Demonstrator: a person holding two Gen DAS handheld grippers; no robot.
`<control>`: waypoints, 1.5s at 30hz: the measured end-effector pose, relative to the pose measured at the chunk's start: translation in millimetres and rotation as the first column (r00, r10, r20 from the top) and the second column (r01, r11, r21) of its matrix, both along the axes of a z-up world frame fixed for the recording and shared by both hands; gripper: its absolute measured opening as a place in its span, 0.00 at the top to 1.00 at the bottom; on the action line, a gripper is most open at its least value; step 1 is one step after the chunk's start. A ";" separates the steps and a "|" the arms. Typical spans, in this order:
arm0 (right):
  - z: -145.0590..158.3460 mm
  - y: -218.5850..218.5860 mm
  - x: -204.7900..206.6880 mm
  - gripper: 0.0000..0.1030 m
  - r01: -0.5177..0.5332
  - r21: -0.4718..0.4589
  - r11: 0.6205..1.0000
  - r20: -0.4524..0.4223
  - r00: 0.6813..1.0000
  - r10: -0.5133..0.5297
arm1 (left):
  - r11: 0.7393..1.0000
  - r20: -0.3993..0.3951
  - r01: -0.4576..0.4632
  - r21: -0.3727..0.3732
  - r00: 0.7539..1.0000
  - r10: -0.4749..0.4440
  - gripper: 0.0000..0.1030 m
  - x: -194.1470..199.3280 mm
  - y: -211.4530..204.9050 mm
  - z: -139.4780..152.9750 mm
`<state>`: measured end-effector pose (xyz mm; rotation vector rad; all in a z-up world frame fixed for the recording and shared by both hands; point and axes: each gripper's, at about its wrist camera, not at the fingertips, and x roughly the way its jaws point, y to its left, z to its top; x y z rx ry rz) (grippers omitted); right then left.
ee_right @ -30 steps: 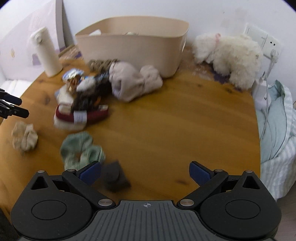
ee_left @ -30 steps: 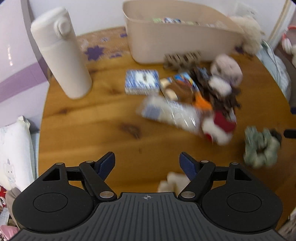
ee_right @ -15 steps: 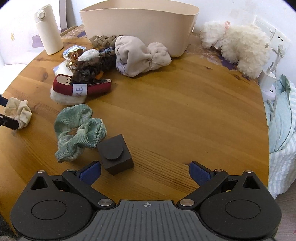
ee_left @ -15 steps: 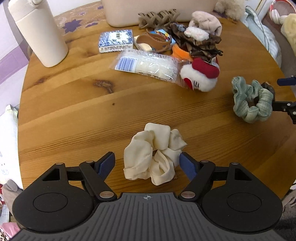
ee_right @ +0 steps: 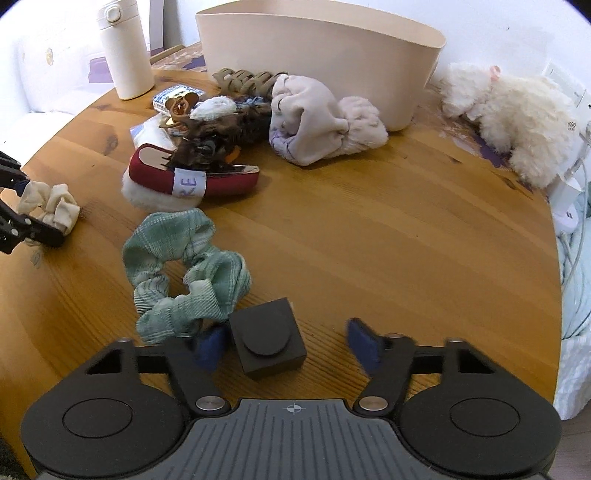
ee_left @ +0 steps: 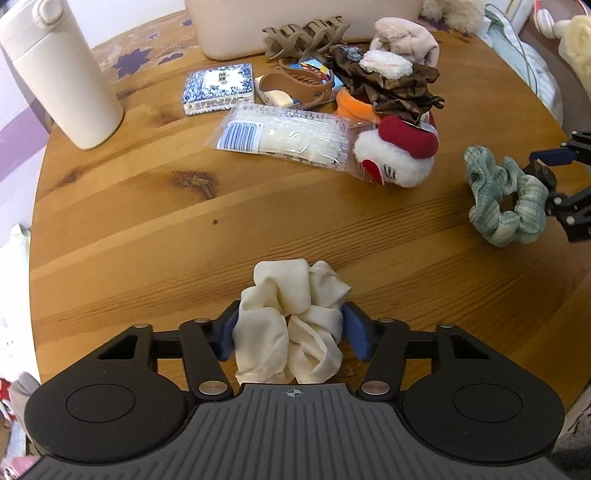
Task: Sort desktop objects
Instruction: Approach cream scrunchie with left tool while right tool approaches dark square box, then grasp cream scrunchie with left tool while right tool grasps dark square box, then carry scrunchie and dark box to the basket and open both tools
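the left gripper [ee_left: 291, 336] is closing, its pads already pinching the cream scrunchie [ee_left: 291, 321] on the table [ee_left: 147, 236]. the right gripper [ee_right: 288, 345] is closing around the black cube [ee_right: 267, 343], one pad touching, the other apart, likely both bound for the bin [ee_right: 317, 55].

Scrunchie [ee_left: 291, 317] near table [ee_left: 129, 229] edge; behind it, packet [ee_left: 284, 134], hair claws [ee_left: 303, 31], then tub [ee_right: 325, 55]; bottle [ee_left: 61, 74] far left.

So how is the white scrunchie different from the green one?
The white scrunchie is plain cream and bunched up between the left gripper fingers, which are closing. The green scrunchie is checked, lies open in a ring, and sits beside the right gripper. Both are ruffled cloth on the table.
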<state>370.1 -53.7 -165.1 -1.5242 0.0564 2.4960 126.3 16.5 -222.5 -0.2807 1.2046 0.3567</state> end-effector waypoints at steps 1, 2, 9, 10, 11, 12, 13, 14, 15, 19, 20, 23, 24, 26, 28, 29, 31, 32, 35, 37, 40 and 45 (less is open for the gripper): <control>0.4 0.2 0.8 0.59 -0.005 0.000 1.000 -0.010 1.000 0.005 | 1.000 0.002 0.001 0.002 1.000 -0.001 0.52 -0.6 0.8 0.8; 0.7 -0.2 0.7 0.65 -0.012 0.001 1.000 -0.015 1.000 0.013 | 1.000 0.003 0.000 0.005 1.000 0.000 0.54 -0.7 2.0 1.3; 1.5 0.2 -0.8 0.71 -0.028 0.005 1.000 -0.011 1.000 0.028 | 1.000 0.011 -0.024 -0.007 1.000 0.024 0.80 -0.9 13.5 3.1; 1.8 0.6 -0.4 0.71 -0.025 0.004 1.000 -0.013 1.000 0.025 | 1.000 0.011 -0.026 -0.007 1.000 0.026 0.80 -0.7 13.7 3.3; 2.1 1.3 -0.2 0.71 -0.023 0.003 1.000 -0.014 1.000 0.023 | 1.000 0.012 -0.025 -0.005 1.000 0.026 0.81 -0.7 13.6 3.7; 2.8 1.5 0.2 0.71 -0.020 0.001 1.000 -0.016 1.000 0.020 | 1.000 0.013 -0.024 -0.001 1.000 0.024 0.81 -0.4 13.1 4.3; 3.7 2.4 0.8 0.71 -0.017 0.001 1.000 -0.018 1.000 0.017 | 1.000 0.013 -0.024 0.002 1.000 0.024 0.81 -0.1 12.6 5.1; 4.3 3.0 0.4 0.71 -0.013 0.001 1.000 -0.019 1.000 0.013 | 1.000 0.012 -0.029 0.003 1.000 0.029 0.81 0.4 12.5 5.7; 5.3 4.5 0.7 0.71 -0.010 0.001 1.000 -0.021 1.000 0.010 | 1.000 0.014 -0.031 0.002 0.999 0.031 0.81 1.3 12.9 6.3; 11.1 12.8 1.0 0.71 0.010 0.009 1.000 -0.033 0.999 -0.010 | 1.000 0.025 -0.030 -0.001 0.999 0.030 0.81 5.8 14.6 9.4; 13.0 15.5 0.7 0.71 0.017 0.013 1.000 -0.037 0.999 -0.017 | 1.000 0.029 -0.027 0.003 0.999 0.027 0.81 7.7 15.0 10.8; 19.1 24.1 -1.6 0.71 0.040 0.026 0.999 -0.053 0.998 -0.039 | 1.000 0.041 -0.024 0.008 0.999 0.024 0.81 13.6 17.2 14.8; 21.3 26.9 -2.8 0.71 0.048 0.033 0.998 -0.058 0.997 -0.046 | 1.000 0.045 -0.026 0.010 0.999 0.025 0.81 15.3 18.4 16.2; 26.2 34.1 -4.6 0.71 0.062 0.041 0.997 -0.071 0.996 -0.059 | 1.000 0.054 -0.027 0.012 0.998 0.027 0.81 20.1 21.1 19.4; 30.9 39.0 -7.3 0.71 0.066 0.044 0.997 -0.082 0.995 -0.062 | 0.999 0.061 -0.023 0.022 0.998 0.022 0.81 25.9 24.1 23.7; 33.7 41.4 -8.6 0.71 0.066 0.051 0.997 -0.088 0.994 -0.061 | 0.999 0.066 -0.020 0.032 0.998 0.018 0.81 29.4 26.0 26.7; 39.3 46.9 -11.9 0.71 0.066 0.064 0.996 -0.099 0.993 -0.060 | 0.999 0.079 -0.021 0.044 0.997 0.018 0.81 35.0 29.6 32.8; 42.4 50.1 -13.7 0.71 0.068 0.069 0.995 -0.107 0.992 -0.061 | 0.998 0.088 -0.021 0.052 0.996 0.016 0.81 38.6 32.2 36.6; 52.8 60.5 -20.4 0.71 0.079 0.082 0.993 -0.130 0.989 -0.068 | 0.997 0.108 -0.018 0.076 0.994 0.010 0.81 47.5 38.9 46.1; 59.8 66.1 -25.8 0.71 0.088 0.092 0.992 -0.146 0.987 -0.074 | 0.996 0.120 -0.021 0.091 0.993 0.010 0.81 54.4 43.8 53.0; 71.6 78.4 -34.1 0.71 0.117 0.104 0.988 -0.184 0.978 -0.096 | 0.994 0.136 -0.016 0.112 0.991 0.001 0.81 65.7 50.6 62.1; 91.1 98.4 -48.1 0.71 0.155 0.117 0.981 -0.237 0.964 -0.124 | 0.984 0.165 -0.001 0.175 0.986 -0.028 0.81 88.4 62.6 79.4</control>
